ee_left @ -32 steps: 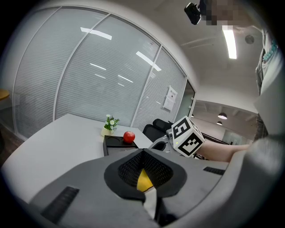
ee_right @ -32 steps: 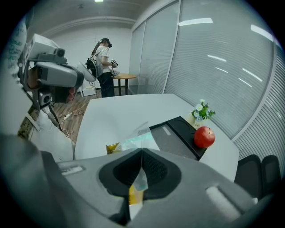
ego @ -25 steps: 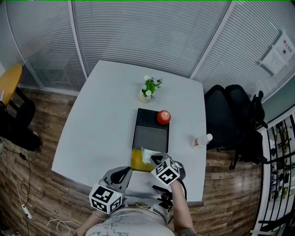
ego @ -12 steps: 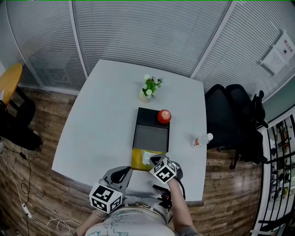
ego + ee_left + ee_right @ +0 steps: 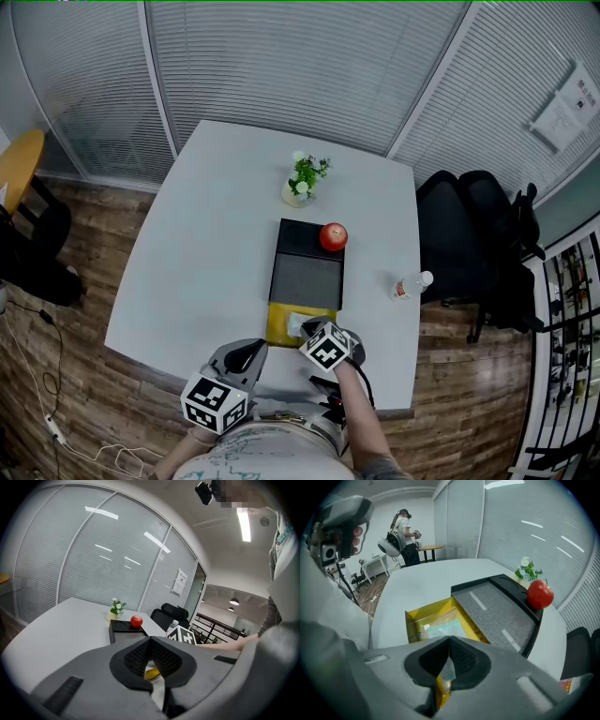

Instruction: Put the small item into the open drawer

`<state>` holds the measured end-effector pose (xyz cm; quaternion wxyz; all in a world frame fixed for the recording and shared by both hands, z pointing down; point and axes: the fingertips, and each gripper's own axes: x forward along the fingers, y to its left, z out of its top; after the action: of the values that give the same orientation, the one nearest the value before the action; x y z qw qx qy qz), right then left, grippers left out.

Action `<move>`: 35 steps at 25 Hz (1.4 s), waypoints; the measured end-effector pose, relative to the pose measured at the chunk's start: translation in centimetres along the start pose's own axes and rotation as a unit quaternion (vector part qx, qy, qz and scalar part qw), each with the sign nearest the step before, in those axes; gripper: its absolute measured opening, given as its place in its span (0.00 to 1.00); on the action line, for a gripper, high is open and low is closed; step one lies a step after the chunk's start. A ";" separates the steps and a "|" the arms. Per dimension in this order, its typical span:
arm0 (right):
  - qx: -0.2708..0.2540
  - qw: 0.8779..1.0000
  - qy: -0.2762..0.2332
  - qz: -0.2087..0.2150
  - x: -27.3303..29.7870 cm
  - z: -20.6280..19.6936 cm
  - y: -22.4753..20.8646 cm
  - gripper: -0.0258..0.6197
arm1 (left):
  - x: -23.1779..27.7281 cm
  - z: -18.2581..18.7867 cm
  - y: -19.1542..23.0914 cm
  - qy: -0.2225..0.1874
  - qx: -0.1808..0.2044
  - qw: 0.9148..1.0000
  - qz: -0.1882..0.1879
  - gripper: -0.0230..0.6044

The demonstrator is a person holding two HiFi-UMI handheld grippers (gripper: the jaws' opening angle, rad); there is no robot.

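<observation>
A black drawer unit [image 5: 307, 264] lies on the white table [image 5: 206, 244], and its yellow drawer [image 5: 281, 325] is pulled out toward me. My right gripper [image 5: 314, 331] hangs just over that drawer, tilted steeply down. In the right gripper view my right gripper [image 5: 449, 642] is shut on a small packet [image 5: 444, 680], clear above and yellow below, over the yellow drawer [image 5: 423, 616]. A pale plastic packet [image 5: 440, 629] lies inside the drawer. My left gripper [image 5: 246, 353] stays at the table's near edge, left of the drawer, jaws together with nothing between them.
A red apple [image 5: 333, 236] sits on the unit's far right corner. A small potted plant [image 5: 305, 183] stands behind the unit and a water bottle [image 5: 411, 285] lies to the right. Black office chairs [image 5: 469, 234] stand beyond the table's right edge. A person [image 5: 404, 534] stands far off.
My right gripper has sunk toward the open yellow drawer with the packet in it, drifting slightly left in the head view. The left gripper has not moved.
</observation>
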<state>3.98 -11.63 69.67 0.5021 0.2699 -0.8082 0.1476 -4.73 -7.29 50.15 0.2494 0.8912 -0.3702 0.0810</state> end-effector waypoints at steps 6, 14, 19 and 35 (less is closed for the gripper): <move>-0.015 1.000 0.016 0.013 1.5 -0.7 0.8 0.04 | 0.1 -0.2 0.2 0.001 -0.002 1.000 0.001 0.03; -0.043 0.997 0.048 0.036 2.3 -1.0 1.0 0.05 | 0.0 -0.1 0.6 0.001 -0.005 1.000 0.004 0.03; -0.054 0.995 0.061 0.049 3.5 -2.1 0.5 0.05 | 0.1 -0.2 0.7 0.003 -0.006 1.000 0.005 0.03; -0.067 0.993 0.087 0.053 4.3 -2.9 0.6 0.05 | 0.5 -0.3 0.7 0.008 -0.006 1.000 0.004 0.03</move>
<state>4.27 -10.90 74.85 0.5790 0.1788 -0.7826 0.1430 -4.84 -7.84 50.80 0.2568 0.8875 -0.3726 0.0869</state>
